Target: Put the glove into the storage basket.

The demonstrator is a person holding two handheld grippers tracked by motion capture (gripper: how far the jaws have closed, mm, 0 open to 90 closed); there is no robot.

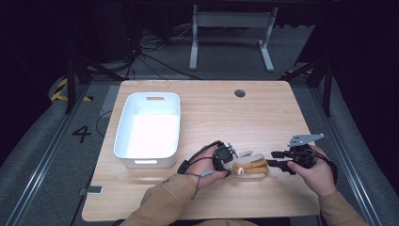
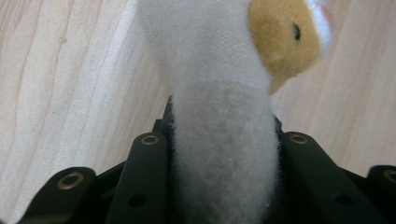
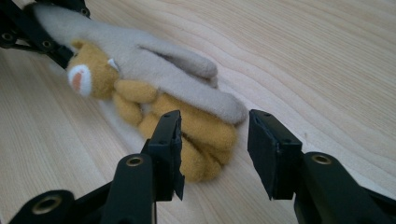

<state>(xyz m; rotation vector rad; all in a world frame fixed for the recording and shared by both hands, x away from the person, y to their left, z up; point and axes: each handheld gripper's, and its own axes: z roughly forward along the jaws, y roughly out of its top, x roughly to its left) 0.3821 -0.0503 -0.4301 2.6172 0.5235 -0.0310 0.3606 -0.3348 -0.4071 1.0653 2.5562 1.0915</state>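
With our left gripper [image 2: 219,154] clamped on the plush toy's [image 1: 249,165] beige end on the bench [image 1: 211,113], our right gripper [image 3: 215,154] stood released around its orange end, so we judged squeezing gently best.

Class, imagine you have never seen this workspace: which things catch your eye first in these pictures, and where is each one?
First comes the plush toy, tan and beige, lying at the near middle of the wooden table. The left gripper is clamped on its beige part, while the right gripper stands open at the toy's orange end. Next, the white bin sits empty at the table's left.
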